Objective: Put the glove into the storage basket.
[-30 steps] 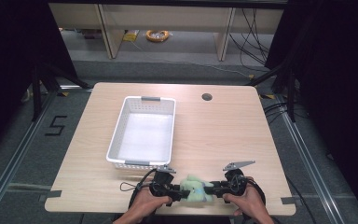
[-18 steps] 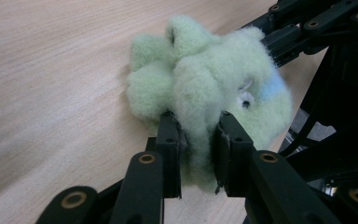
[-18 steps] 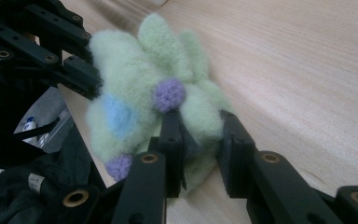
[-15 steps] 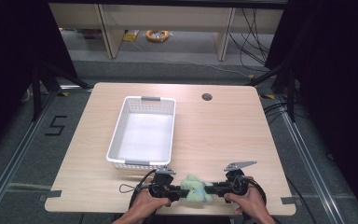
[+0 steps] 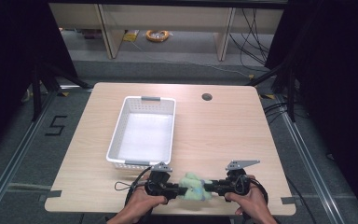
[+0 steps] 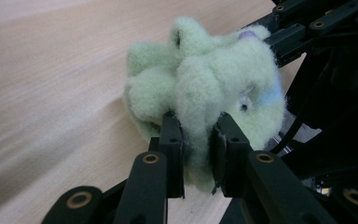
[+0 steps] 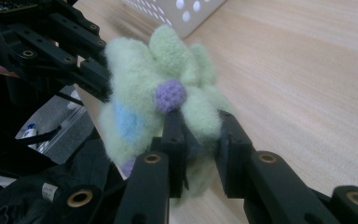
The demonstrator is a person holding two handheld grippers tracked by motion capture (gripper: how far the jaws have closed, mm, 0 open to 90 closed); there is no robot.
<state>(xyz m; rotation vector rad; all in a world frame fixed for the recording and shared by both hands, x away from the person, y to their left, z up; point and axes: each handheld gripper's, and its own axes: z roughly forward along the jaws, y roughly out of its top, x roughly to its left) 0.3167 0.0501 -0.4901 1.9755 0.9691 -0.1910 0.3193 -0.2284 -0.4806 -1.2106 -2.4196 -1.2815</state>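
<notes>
With each set of jaws having just closed on an opposite side, the left gripper (image 5: pixel 179 190) and right gripper (image 5: pixel 209 188) pinch the fuzzy green toy (image 5: pixel 194 186) just in front of the white basket (image 5: pixel 116 140), seemingly to lift it in.

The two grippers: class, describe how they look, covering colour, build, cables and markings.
Both the left gripper and right gripper are black, built from bolted link bars with brass-coloured pivot rings. Each carries a grey three-cornered plate on top. A black cable loops from the left one.
</notes>
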